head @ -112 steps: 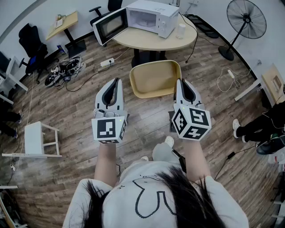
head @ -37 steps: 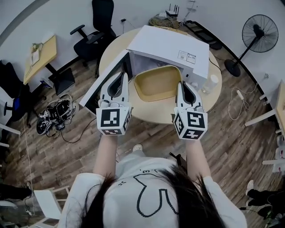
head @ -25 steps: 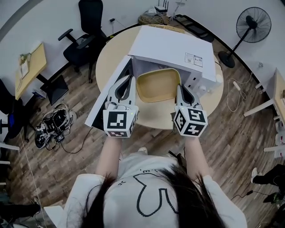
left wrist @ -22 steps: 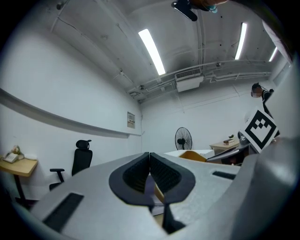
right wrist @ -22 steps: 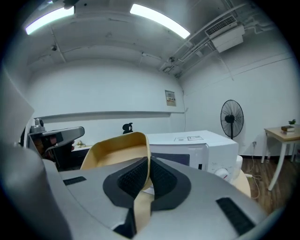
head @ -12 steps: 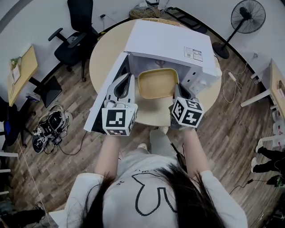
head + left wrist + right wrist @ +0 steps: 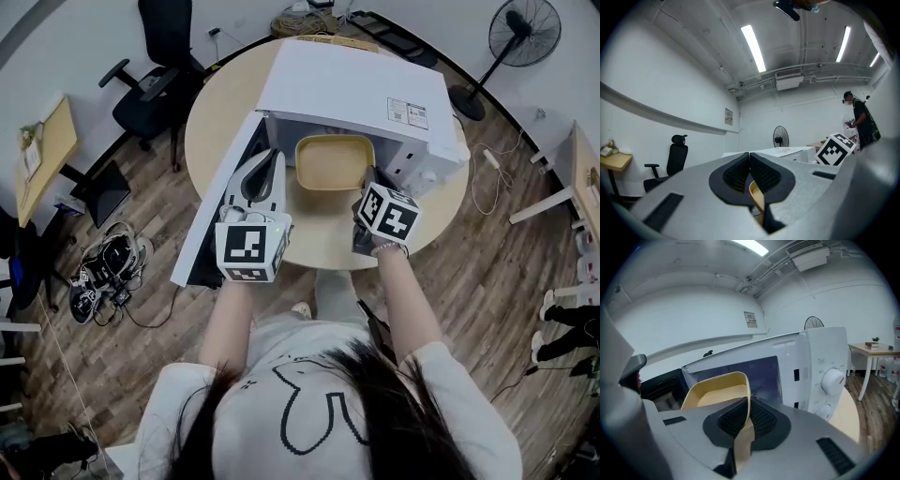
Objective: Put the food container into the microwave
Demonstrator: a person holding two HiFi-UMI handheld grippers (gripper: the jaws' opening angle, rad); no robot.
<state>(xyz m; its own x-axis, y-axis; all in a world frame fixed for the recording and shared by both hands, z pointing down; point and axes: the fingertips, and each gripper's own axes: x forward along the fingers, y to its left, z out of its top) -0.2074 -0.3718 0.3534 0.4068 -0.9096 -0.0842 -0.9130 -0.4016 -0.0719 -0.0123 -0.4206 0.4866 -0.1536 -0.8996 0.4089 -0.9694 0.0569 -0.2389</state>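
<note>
Bright, even indoor light comes from ceiling strip lights (image 7: pixel 753 47), blown out to white glare in the left gripper view. Shadows are soft and faint. The microwave (image 7: pixel 356 89) top is nearly washed out. Every view bows strongly toward its edges; both gripper views have black corners and a blurred grey foreground.
</note>
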